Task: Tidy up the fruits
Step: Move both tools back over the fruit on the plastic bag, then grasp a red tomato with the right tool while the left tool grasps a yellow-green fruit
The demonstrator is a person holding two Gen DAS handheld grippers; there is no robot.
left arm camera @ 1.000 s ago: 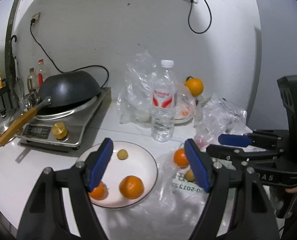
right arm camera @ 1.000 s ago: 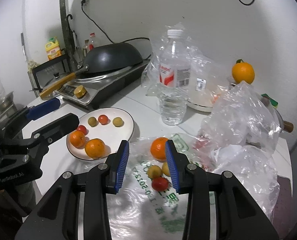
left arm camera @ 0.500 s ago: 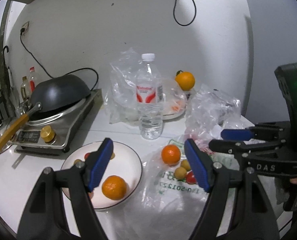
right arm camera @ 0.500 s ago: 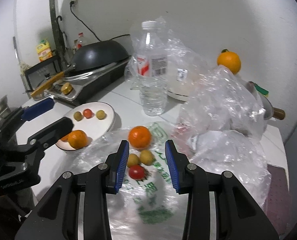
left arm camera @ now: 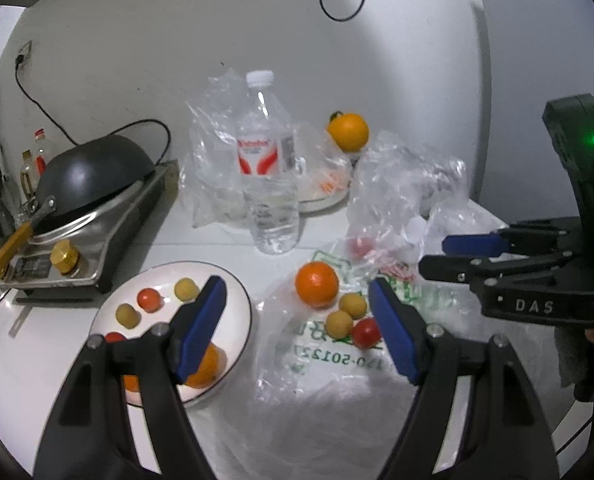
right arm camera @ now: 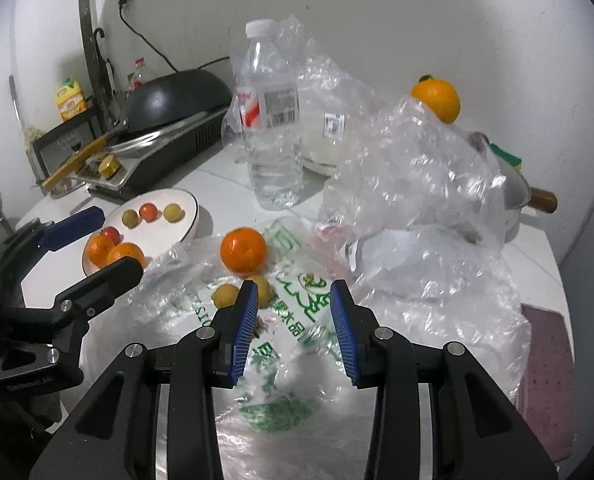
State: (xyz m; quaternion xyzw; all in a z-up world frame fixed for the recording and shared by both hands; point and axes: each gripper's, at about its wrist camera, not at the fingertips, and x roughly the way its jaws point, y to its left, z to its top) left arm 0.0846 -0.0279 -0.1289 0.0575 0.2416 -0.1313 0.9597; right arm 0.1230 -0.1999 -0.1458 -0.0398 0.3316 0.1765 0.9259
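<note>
The loose fruit lies on the printed plastic bag between my two tools: one orange, two small yellow fruits touching each other, and a red tomato just beside them. They sit there, I judge, because the bag was opened flat to serve as a staging spot. My left gripper hangs above them, jaws spread wide and empty, wide enough to take the orange. My right gripper hovers over the bag too, jaws parted, holding nothing. The white plate to the left already holds sorted fruit (two oranges, several small ones), so it is the likely destination.
</note>
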